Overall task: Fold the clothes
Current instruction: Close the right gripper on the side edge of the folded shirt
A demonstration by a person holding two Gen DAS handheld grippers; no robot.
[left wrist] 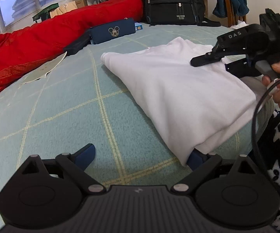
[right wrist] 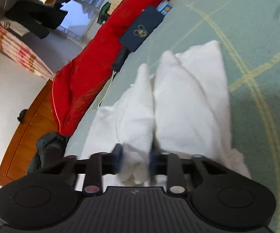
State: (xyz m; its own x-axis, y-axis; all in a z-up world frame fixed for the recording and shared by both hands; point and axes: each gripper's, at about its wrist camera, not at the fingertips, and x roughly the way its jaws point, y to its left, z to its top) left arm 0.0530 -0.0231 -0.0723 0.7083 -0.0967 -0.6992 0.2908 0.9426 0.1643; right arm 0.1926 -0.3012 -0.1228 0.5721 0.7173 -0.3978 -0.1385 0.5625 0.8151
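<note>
Your right gripper (right wrist: 135,163) has its jaws pinched on a bunched edge of the white garment (left wrist: 171,89) on the bed (left wrist: 62,104), while your left gripper (left wrist: 140,155) gapes wide at its near corner, so lifting one-sided may undo the fold.

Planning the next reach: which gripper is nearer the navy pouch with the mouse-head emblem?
Right, probably. The right gripper pinches the white folded garment at its far side, towards the navy pouch. The left gripper sits open at the garment's near corner.
</note>
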